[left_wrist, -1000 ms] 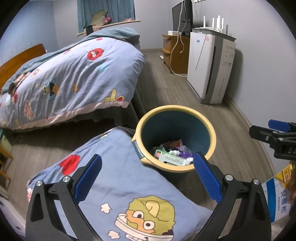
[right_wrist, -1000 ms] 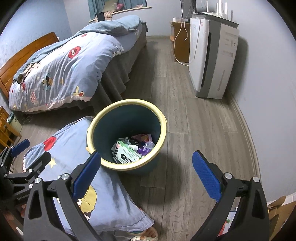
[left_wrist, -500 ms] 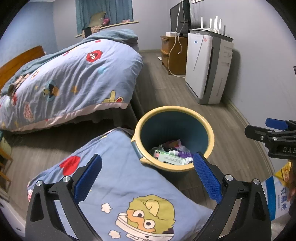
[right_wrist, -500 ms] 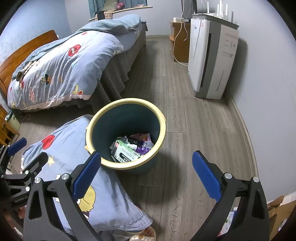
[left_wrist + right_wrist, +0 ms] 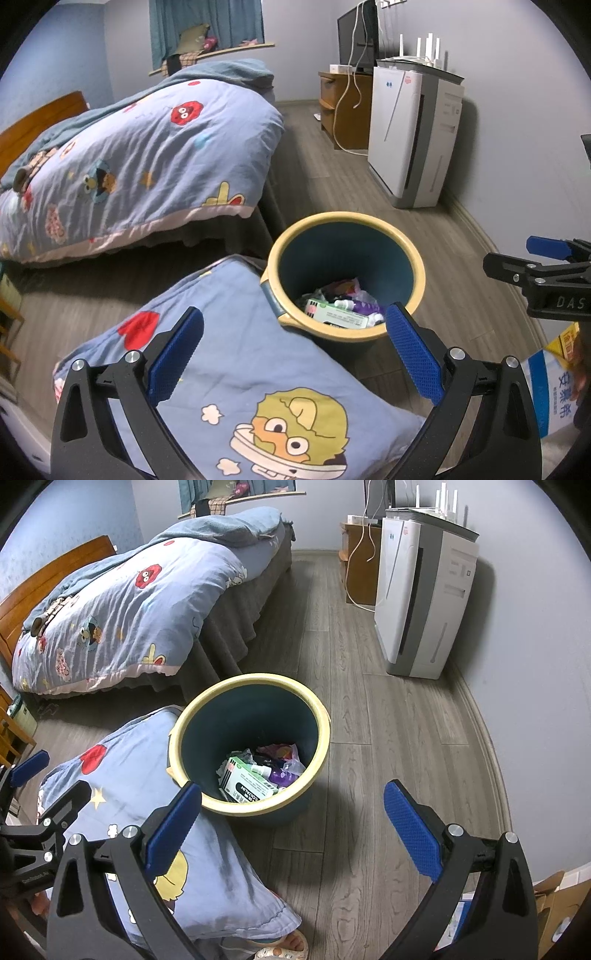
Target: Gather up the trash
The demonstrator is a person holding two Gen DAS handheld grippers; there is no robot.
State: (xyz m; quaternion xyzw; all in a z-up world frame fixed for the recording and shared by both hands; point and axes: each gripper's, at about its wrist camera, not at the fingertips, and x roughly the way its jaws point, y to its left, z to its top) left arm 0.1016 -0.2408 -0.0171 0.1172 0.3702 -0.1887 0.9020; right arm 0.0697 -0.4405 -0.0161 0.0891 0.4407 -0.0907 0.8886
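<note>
Both grippers hang over the floor with nothing in them. The left gripper (image 5: 293, 347) has its blue pads spread wide, and the right gripper (image 5: 291, 823) is spread just as wide, so neither is carrying trash. Just ahead of the two, a little below them, stands the bin (image 5: 207, 716), a dark tub with a pale yellow rim, set on the wooden floor (image 5: 402, 738) where either hand can drop things straight down into it. It already holds a small heap: a white and green box (image 5: 245, 784) lying flat on top, a purple wrapper (image 5: 282, 775) and crumpled plastic beside it, which suggests the collecting is well under way. Touching the bin on the side nearer the left gripper is a blue cartoon-print pillow (image 5: 229, 354), lying beneath that gripper's fingers; my guess is it simply fell there from the bed (image 5: 129, 155) further ahead on the left. Off to the right of the left gripper, near the frame edge, a blue and white packet (image 5: 550, 391) sits low beside the person, and it may be the next piece to go in. An air purifier (image 5: 421, 602) stands by the wall ahead on the right.
</note>
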